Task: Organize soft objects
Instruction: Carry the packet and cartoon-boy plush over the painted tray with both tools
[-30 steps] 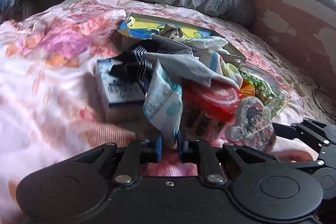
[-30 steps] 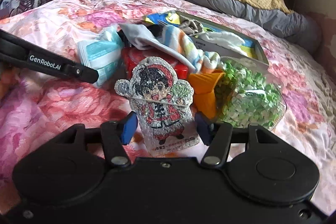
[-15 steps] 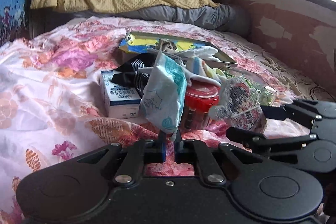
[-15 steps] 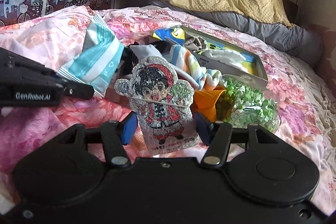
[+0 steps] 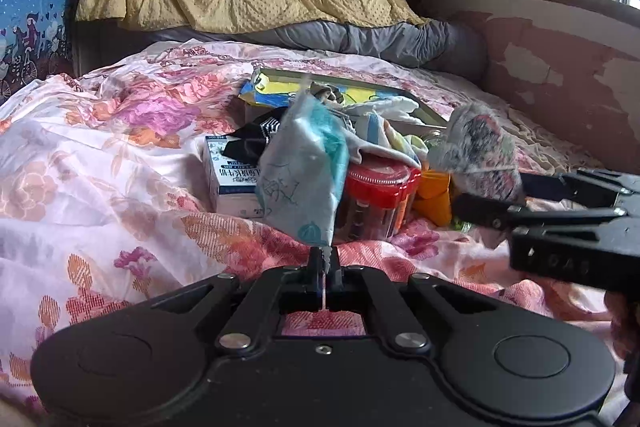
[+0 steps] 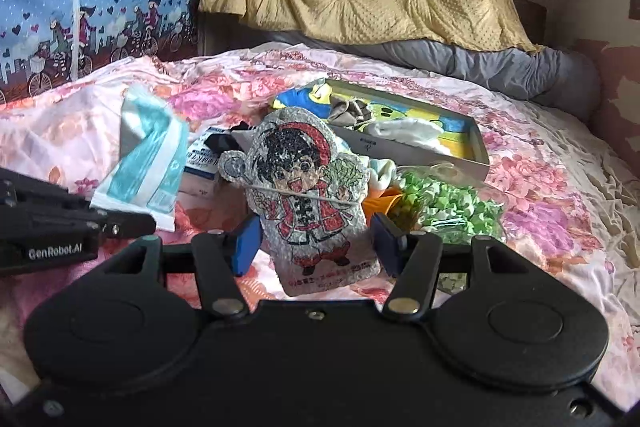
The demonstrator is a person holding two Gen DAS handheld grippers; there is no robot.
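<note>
A white-and-teal soft packet (image 5: 304, 171) hangs upright above the flowered bedspread (image 5: 100, 155). My left gripper (image 5: 324, 259) is shut on its lower edge. In the right wrist view the same packet (image 6: 140, 163) shows at the left, above the left gripper's fingers (image 6: 120, 223). A glittery cartoon figure pad (image 6: 308, 183) stands between the blue pads of my right gripper (image 6: 316, 243), which is shut on its sides. The left wrist view has this pad (image 5: 480, 151) lifted at the right of the pile.
On the bed lies a pile: a red-lidded jar (image 5: 380, 187), a white-blue carton (image 5: 228, 183), an orange piece (image 5: 434, 195), a clear bag of green bits (image 6: 452, 203) and a shallow box (image 6: 482, 151) holding cloths. A grey bolster (image 6: 500, 67) and a wall lie beyond.
The left gripper's jaws have closed fully on the packet and lifted it clear of the pile, drawing back. The right gripper has risen a little with the cartoon pad.
</note>
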